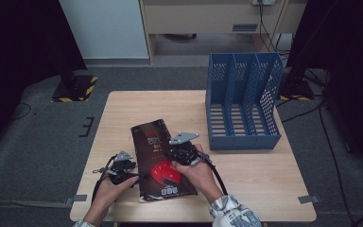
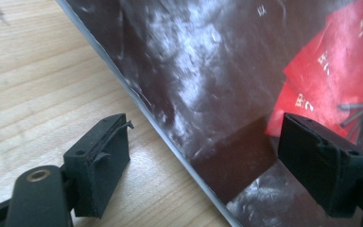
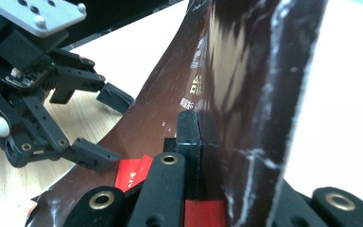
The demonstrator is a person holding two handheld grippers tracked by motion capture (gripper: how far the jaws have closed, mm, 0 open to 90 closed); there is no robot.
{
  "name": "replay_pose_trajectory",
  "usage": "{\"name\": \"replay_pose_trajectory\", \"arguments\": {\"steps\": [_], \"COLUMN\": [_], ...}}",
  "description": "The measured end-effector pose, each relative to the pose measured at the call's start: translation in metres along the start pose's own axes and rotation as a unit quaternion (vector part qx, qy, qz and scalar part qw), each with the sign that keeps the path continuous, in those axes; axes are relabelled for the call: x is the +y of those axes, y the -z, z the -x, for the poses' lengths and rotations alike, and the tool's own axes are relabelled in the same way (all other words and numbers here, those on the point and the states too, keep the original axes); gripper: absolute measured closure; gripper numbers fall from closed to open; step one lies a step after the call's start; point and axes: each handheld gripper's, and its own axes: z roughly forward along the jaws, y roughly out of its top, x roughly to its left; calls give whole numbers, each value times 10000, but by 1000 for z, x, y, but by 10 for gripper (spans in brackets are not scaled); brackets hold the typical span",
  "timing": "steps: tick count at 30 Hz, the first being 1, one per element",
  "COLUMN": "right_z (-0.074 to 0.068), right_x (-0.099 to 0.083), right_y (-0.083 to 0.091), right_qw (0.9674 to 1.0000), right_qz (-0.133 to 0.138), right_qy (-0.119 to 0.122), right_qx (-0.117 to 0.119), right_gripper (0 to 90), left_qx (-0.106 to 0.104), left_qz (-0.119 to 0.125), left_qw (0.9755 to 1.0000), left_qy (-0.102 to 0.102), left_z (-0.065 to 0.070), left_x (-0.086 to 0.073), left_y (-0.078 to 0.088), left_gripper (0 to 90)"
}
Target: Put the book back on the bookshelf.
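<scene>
While a pale wooden table [image 1: 246,175] carries the whole scene, a blue file rack [image 1: 243,101] with three upright slots stands at its far right, with nothing showing in its slots. Well apart from it, near the person at centre-left, lies a dark glossy magazine [image 1: 158,163] with a red patch on its cover.

The job seems to be filing that magazine in the rack, and it looks barely begun: the magazine is only just being taken up, and carrying it to a slot is all left to do.

The right gripper [image 1: 186,152] sits at the magazine's right edge, and the right gripper view shows its jaws pinched tight on the cover [image 3: 227,94], which bows upward from the clamp. So that side is gripped and lifted off the wood, while the left part appears to rest on the table.

The left gripper [image 1: 123,171] waits at the magazine's left edge. Its jaws stand wide, one over bare wood and one over the cover, straddling the edge [image 2: 170,137] without pressing on it.
</scene>
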Motion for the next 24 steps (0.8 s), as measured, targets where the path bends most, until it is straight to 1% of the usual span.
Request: {"name": "replay_pose_trajectory", "arguments": {"steps": [3,7,12,14,18,24], "right_z": [0,0,0,0,0,-1], "right_x": [1,4,8,9,10,13], "right_y": [2,6,7,8,9,11], "right_qw": [10000,9999,9999,9998,9997,9996], "right_qz": [40,103,148,160,223,277], "right_qy": [4,41,66,82,54,87], "right_qx": [-4,-8,-5,1,3,25], "right_gripper": [863,864,866,867,867,868], "left_qx": [-64,-70,-170,-190,-281,-305], "left_qz": [13,5,91,63,63,61], "left_qw": [10000,10000,9998,9998,9995,9995], "left_qy": [17,-25,-59,-95,-100,-93], "left_z": [1,1,3,4,6,5], "left_x": [0,1,1,1,2,3], "left_y": [0,0,-2,-3,-5,-7], "left_gripper": [178,181,180,186,198,208]}}
